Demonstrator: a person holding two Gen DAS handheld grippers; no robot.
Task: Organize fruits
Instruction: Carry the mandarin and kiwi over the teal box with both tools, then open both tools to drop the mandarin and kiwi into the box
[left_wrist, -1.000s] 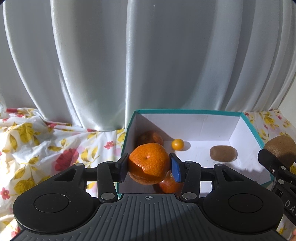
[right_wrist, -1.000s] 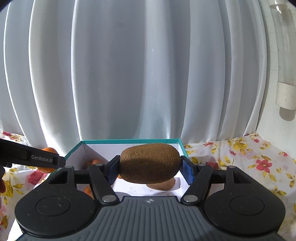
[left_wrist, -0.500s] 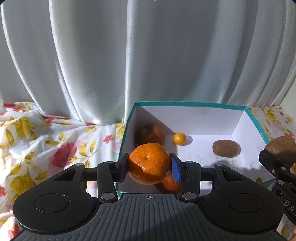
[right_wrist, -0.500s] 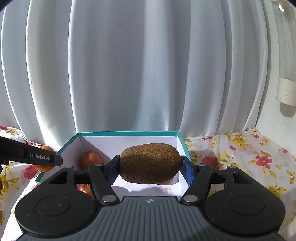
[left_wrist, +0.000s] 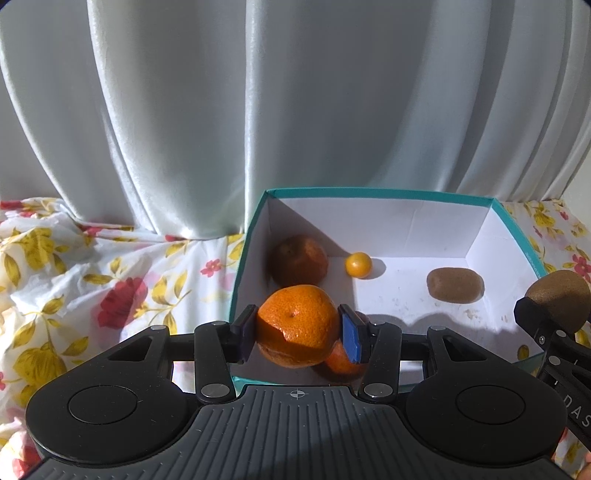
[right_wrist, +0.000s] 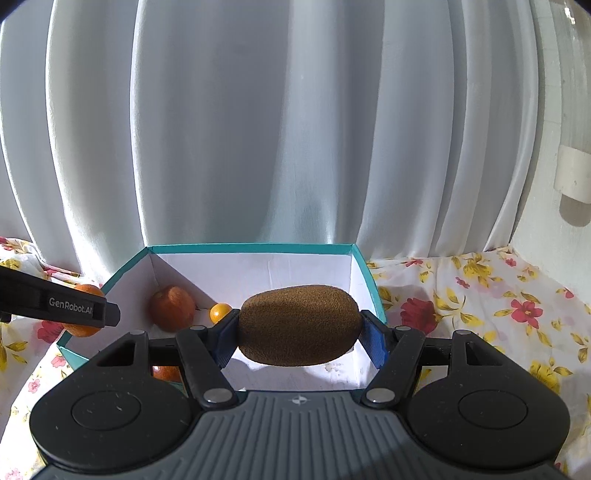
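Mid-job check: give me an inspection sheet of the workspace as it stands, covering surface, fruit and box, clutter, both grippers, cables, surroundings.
Surface: floral cloth, wrinkled, under the box.
Job's things: teal box, open, white inside; in it a shaded orange, a small yellow fruit, a kiwi and another orange near the front wall, mostly hidden.
Clutter: nothing seen.
Grippers: left gripper shut on a bright orange above the box's front left; right gripper shut on a second kiwi over the box.
Cables: nothing seen.
Surroundings: white curtain behind; white wall fitting at right.
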